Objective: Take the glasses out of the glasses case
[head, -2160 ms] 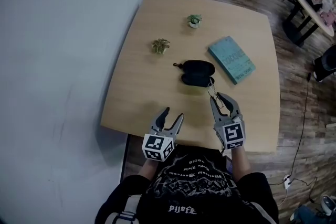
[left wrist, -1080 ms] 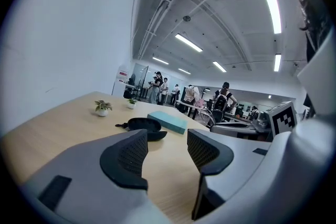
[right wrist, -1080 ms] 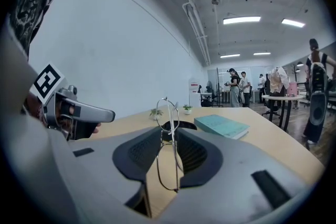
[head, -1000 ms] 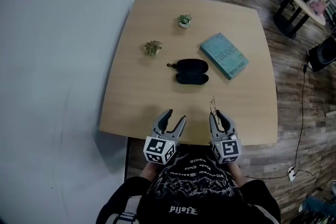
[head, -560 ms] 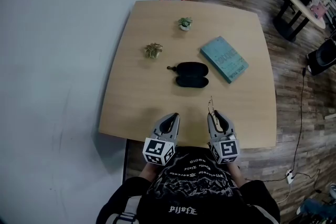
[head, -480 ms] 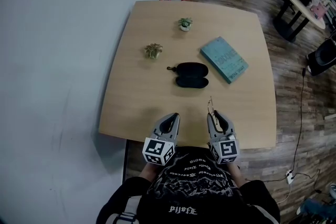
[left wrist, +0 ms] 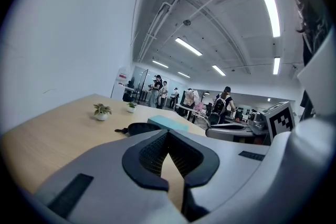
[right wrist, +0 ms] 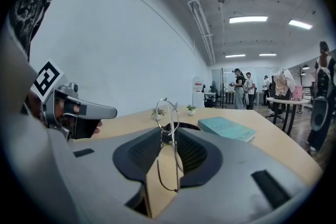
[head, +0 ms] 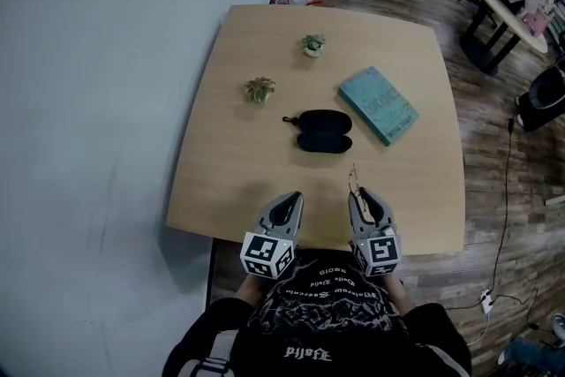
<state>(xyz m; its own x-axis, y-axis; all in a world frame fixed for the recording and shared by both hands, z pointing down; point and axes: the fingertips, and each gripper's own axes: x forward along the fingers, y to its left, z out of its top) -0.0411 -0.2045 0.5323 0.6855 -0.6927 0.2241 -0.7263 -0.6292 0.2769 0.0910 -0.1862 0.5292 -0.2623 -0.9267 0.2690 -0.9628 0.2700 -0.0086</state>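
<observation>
The black glasses case lies open in the middle of the wooden table; it also shows as a dark shape in the left gripper view. My right gripper hovers over the table's near edge, well short of the case, shut on thin wire-frame glasses. In the right gripper view the glasses stand on edge between the pads, and their upper rim rises above the jaws. My left gripper is beside it on the left, shut with nothing in it.
A teal book lies to the right of the case. Two small potted plants stand behind it. A white wall runs along the table's left side. Other tables, chairs and people are in the far room.
My right gripper drew the glasses back from the case to the near edge of the table. The left gripper's jaws went from wide open to shut.
</observation>
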